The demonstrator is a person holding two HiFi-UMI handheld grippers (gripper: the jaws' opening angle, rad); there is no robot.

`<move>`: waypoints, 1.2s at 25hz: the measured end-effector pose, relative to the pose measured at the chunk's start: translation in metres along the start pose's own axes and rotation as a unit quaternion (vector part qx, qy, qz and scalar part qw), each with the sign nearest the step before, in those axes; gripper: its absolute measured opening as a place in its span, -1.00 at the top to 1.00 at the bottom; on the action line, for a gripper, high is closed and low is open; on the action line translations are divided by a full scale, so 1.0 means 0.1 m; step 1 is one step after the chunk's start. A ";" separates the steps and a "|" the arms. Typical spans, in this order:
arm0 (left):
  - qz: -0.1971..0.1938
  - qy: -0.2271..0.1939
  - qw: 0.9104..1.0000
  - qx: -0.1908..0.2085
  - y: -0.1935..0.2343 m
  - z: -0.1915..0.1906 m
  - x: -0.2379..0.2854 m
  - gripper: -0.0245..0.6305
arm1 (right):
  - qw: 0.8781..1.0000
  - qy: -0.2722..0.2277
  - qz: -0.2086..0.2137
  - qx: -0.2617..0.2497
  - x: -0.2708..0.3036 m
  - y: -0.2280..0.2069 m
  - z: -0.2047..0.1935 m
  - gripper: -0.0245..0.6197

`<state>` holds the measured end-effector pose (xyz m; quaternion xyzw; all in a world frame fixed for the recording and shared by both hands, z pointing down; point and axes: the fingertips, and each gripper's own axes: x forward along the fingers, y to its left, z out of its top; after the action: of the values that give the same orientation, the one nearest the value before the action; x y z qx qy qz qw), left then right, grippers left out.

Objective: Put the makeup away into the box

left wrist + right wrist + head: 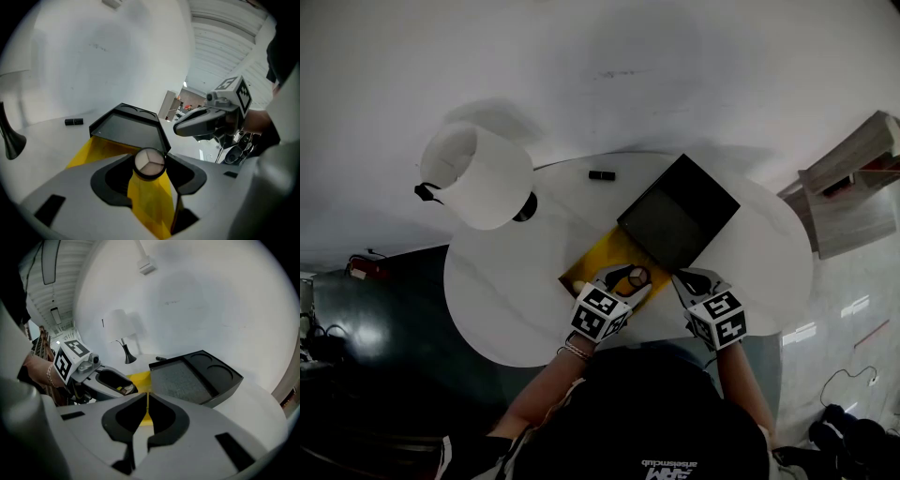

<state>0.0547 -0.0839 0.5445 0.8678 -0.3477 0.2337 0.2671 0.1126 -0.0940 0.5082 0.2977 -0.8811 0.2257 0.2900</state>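
Note:
A round compact [150,164] with three pale shades sits pinched between the pads of my left gripper [150,158], which is shut on it. It hangs over the yellow box [91,151]; in the head view the compact [637,277] sits at the box's near end. A black tray-like lid [680,212] lies across the far part of the yellow box [605,258]. My right gripper [147,398] is shut with nothing between its jaws, just right of the left gripper [628,279] and short of the black lid [192,376]. A black lipstick [601,175] lies on the table behind the box.
The round white table [497,281] carries a lamp with a white shade [478,175] at the back left. The right gripper [204,123] shows close on the right of the left gripper view. The table edge runs near my body. A wooden shelf [853,183] stands off to the right.

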 end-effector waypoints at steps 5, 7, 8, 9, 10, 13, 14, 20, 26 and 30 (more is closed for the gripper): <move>0.005 0.029 1.000 0.004 0.01 -0.13 0.18 0.21 | 1.000 0.011 -0.005 -0.016 0.00 -0.16 -0.05 0.83; 0.007 0.034 0.999 -0.001 0.02 -0.16 0.24 0.20 | 1.000 0.013 0.000 -0.010 0.01 -0.20 -0.06 0.83; 0.008 0.035 0.999 -0.004 0.03 -0.16 0.27 0.20 | 1.000 0.012 0.003 -0.004 0.01 -0.21 -0.06 0.83; 0.010 0.036 0.999 -0.006 0.05 -0.17 0.29 0.20 | 1.000 0.012 0.005 0.001 0.02 -0.23 -0.06 0.83; 0.013 0.037 0.999 -0.007 0.06 -0.17 0.31 0.20 | 1.000 0.013 0.006 0.004 0.03 -0.25 -0.07 0.83; 0.023 0.049 0.999 -0.003 0.12 -0.22 0.37 0.21 | 1.000 0.015 0.008 0.009 0.06 -0.32 -0.09 0.83; 0.027 0.056 0.998 -0.001 0.14 -0.25 0.39 0.20 | 1.000 0.015 0.008 0.011 0.06 -0.33 -0.09 0.83; 0.036 0.073 0.997 0.004 0.23 -0.32 0.45 0.20 | 1.000 0.014 0.001 0.024 0.03 -0.44 -0.09 0.83; 0.035 0.087 0.996 0.013 0.23 -0.39 0.52 0.20 | 0.999 0.006 0.002 0.054 -0.02 -0.50 -0.14 0.83; 0.034 0.105 0.994 0.020 0.22 -0.44 0.55 0.20 | 0.998 0.011 0.001 0.057 -0.01 -0.52 -0.18 0.83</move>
<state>0.0644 -0.0966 0.6164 0.8313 -0.3424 0.3392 0.2768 0.1545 -0.1206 0.5322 0.3104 -0.8640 0.2792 0.2815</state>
